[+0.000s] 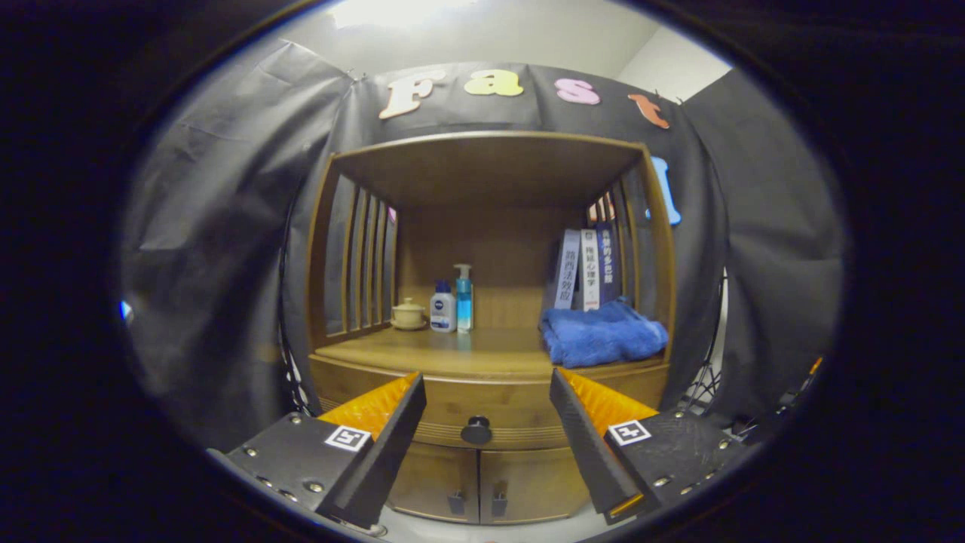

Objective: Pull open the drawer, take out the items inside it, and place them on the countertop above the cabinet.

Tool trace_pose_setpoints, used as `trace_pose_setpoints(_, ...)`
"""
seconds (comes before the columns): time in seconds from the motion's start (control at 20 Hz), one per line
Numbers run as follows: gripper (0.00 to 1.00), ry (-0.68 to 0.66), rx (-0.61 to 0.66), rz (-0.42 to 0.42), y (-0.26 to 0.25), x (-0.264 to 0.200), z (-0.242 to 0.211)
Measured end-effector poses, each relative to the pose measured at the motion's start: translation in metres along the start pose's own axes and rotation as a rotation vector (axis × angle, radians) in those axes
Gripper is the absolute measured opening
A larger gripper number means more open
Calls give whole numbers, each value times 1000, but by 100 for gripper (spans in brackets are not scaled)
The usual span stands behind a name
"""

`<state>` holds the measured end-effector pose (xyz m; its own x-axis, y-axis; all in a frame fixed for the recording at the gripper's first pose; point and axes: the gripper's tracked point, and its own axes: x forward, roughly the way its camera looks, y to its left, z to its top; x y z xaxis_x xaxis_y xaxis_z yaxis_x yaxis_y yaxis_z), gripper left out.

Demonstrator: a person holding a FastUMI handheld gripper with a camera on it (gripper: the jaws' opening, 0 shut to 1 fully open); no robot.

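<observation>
The tongs [488,392] stand wide open and empty, their two fingers spread to either side of the drawer's round dark knob [476,430], which sits between them and a little beyond the tips. The drawer [482,411] is shut, a shallow wooden front just under the desk [452,354] of the cabinet, with two small doors [482,483] below it. What lies inside cannot be seen yet. The knob looks small, hard and smooth, so it is likely to slip unless both fingers close squarely on its sides, behind its widest part; the drawer itself seems stiff wood that should slide straight out if pulled level, not upward. On the desk stand a small lidded ceramic pot [408,314], a white bottle [442,308] and a blue pump bottle [464,299], with a folded blue towel [603,333] to the right in front of some books [588,268]; the bare middle looks the best landing place.
</observation>
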<state>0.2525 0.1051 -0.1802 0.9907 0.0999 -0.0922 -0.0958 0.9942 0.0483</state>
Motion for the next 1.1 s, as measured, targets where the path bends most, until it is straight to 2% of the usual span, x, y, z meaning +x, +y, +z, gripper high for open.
trace_pose_setpoints(0.25,99,81,33,-17,4,47,-61)
trace_pose_setpoints(0.65,71,183,54,-34,1,84,-123)
trace_pose_setpoints(0.7,71,179,75,-7,6,84,-123)
trace_pose_setpoints(0.9,38,226,159,-82,5,87,-126)
trace_pose_setpoints(1.0,29,249,196,-90,8,82,-130)
trace_pose_setpoints(1.05,30,260,203,-95,7,74,-127)
trace_pose_setpoints(1.1,23,258,195,-91,6,67,-125)
